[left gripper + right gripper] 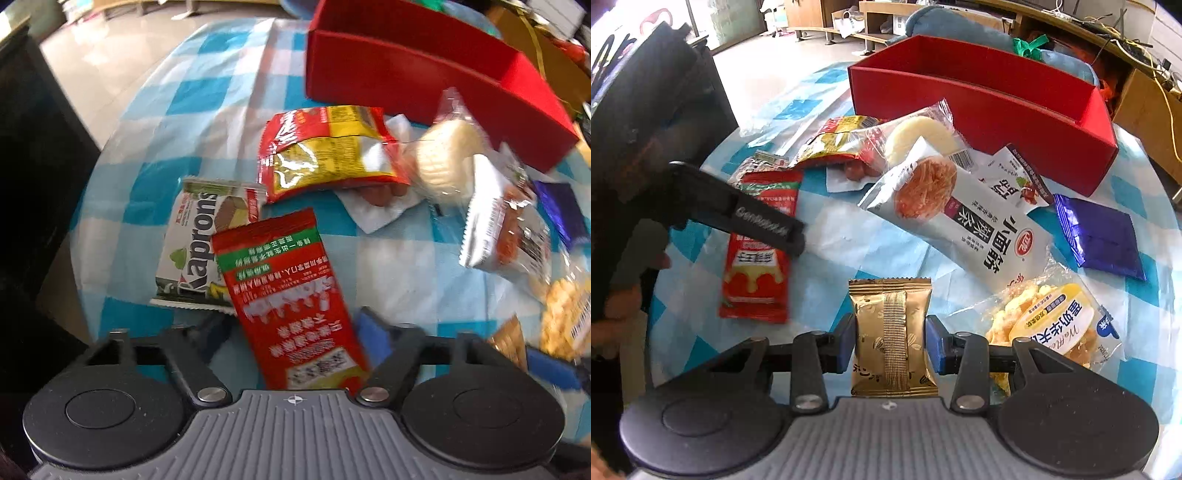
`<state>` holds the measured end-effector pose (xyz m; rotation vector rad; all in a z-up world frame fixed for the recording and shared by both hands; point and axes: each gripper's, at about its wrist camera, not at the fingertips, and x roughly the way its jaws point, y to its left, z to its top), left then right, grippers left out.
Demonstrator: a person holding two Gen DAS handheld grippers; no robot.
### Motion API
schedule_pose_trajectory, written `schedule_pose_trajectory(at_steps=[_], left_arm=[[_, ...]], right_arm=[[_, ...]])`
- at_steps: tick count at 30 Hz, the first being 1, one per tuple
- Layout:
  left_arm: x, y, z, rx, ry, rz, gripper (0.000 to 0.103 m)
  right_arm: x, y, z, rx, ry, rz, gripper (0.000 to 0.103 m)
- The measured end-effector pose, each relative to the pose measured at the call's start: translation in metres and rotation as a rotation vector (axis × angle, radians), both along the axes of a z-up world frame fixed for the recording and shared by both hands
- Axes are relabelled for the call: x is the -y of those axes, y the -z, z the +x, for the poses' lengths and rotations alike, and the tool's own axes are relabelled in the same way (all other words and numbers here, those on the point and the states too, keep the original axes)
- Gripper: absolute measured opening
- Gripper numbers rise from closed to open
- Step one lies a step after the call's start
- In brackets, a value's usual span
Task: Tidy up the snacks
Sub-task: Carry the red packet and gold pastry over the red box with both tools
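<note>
Right gripper (890,341) is pinching a gold snack packet (892,332) between its blue pads, near edge of the table. Left gripper (295,332) has a red sachet (291,302) between its jaws; can't tell if the pads actually press it. Red box (979,122) sits at the far edge, and what I can see of its inside looks bare. Other packets crowd the checkered tablecloth (849,243), with one open patch between the sachet and the noodle packet (960,206).
</note>
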<state>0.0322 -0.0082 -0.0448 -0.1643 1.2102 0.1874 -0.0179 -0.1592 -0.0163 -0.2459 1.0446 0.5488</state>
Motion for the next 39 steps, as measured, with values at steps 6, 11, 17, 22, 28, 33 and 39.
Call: schedule_pose_trajectory(at_steps=[6,11,17,22,28,33,39], left_arm=[[0.005,-0.005,-0.017,-0.007,0.103,-0.014,0.064],[0.013,-0.002,-0.02,-0.007,0.131,0.06,0.083],[0.014,0.002,-0.023,0.015,0.144,0.086,0.095],[0.006,0.0,-0.025,0.028,0.175,0.026,0.077],[0.004,-0.006,-0.025,0.046,0.233,0.011,0.064],[-0.01,-0.006,-0.02,0.05,0.23,-0.058,0.059],[-0.015,-0.025,-0.028,0.117,0.231,-0.078,0.059]], right_arm=[[-0.001,-0.004,0.004,0.022,0.01,0.005,0.036],[-0.003,-0.001,0.012,0.013,0.018,-0.008,0.036],[-0.011,0.015,0.024,-0.024,0.026,-0.042,0.036],[-0.017,0.018,0.033,-0.034,0.03,-0.052,0.039],[-0.022,0.019,0.03,-0.029,0.031,-0.087,0.035],[-0.018,0.004,0.028,-0.012,0.104,-0.039,0.035],[-0.024,-0.018,0.014,0.038,0.14,-0.006,0.035]])
